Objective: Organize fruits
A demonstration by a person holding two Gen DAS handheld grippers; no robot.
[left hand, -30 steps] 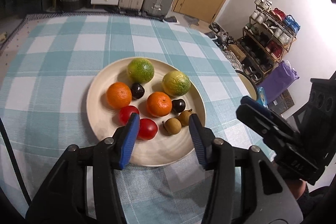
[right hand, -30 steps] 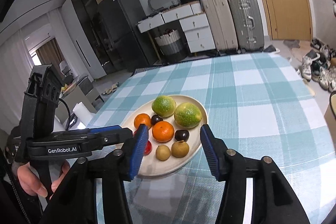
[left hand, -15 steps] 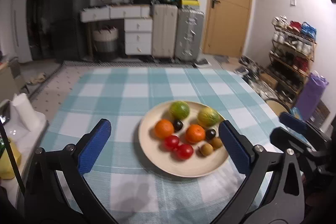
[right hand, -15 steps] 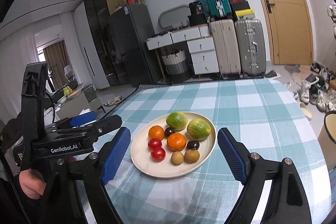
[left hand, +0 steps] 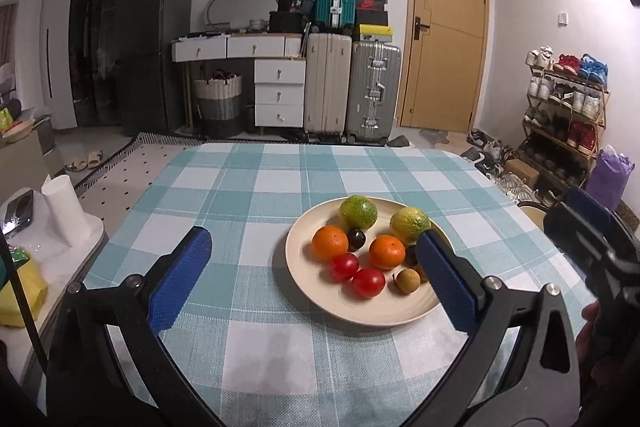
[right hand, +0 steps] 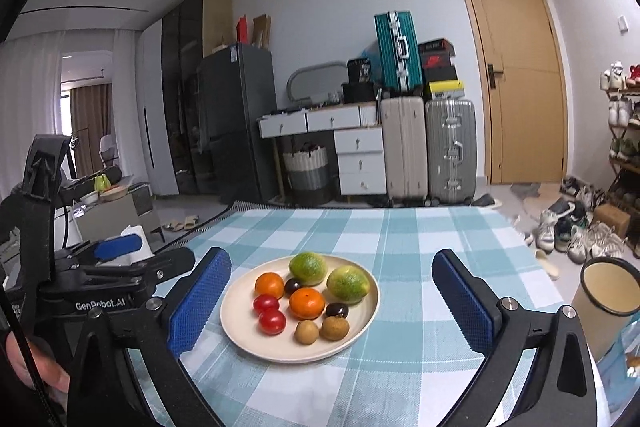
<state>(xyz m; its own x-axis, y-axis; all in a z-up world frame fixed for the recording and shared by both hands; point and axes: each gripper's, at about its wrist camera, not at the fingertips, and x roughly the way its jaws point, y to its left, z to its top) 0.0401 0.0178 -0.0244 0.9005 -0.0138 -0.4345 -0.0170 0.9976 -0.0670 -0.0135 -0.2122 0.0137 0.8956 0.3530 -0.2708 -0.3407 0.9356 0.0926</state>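
A cream plate [left hand: 316, 301] [right hand: 236, 331] on the checked tablecloth holds two green citrus fruits [left hand: 357, 213], two oranges [left hand: 330, 243], two red tomatoes [left hand: 368, 281], two dark plums [right hand: 336, 309] and two brown longans [right hand: 334, 327]. My left gripper [left hand: 312, 283] is open and empty, held back above the near side of the table, left of the plate. My right gripper [right hand: 332, 307] is open and empty, with the plate between its fingers in the view and farther off.
The blue-and-white checked table [left hand: 260, 187] carries only the plate. A low white side table with a paper roll [left hand: 64, 215] stands at the left. A cream bin [right hand: 608, 291] stands at the right. Suitcases, drawers and a shoe rack [left hand: 564, 119] lie beyond.
Both grippers have opened wide and drawn back and up from the plate. The fruits have not moved.
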